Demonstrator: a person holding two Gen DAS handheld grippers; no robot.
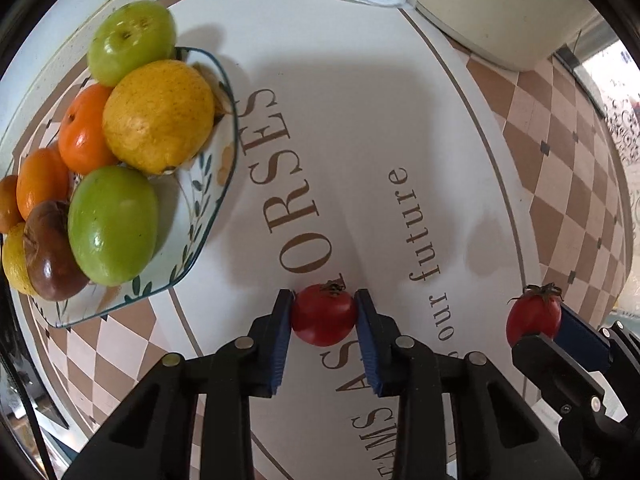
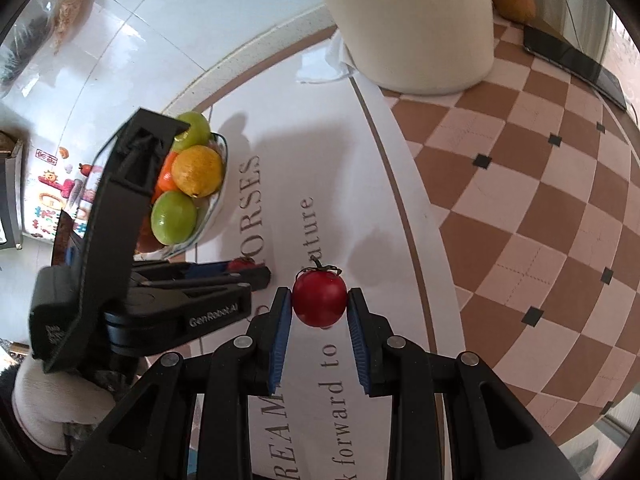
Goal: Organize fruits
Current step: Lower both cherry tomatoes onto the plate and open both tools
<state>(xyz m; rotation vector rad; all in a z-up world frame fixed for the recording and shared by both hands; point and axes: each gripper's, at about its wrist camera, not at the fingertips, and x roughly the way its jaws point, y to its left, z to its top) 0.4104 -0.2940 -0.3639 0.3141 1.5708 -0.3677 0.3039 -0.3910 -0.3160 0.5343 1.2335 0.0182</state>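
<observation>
My left fingers (image 1: pixel 324 316) pinch a small red tomato (image 1: pixel 324 314) low over the counter (image 1: pixel 400 120); my right fingers (image 2: pixel 319 300) pinch a second tomato (image 2: pixel 319 298), lifted clear. Risk, I judge: soft skins may split under the pinch, or a tomato may roll off the heap. The patterned bowl (image 1: pixel 208 184) is already piled with green apples, a yellow fruit (image 1: pixel 158 116), oranges and a dark fruit.
</observation>
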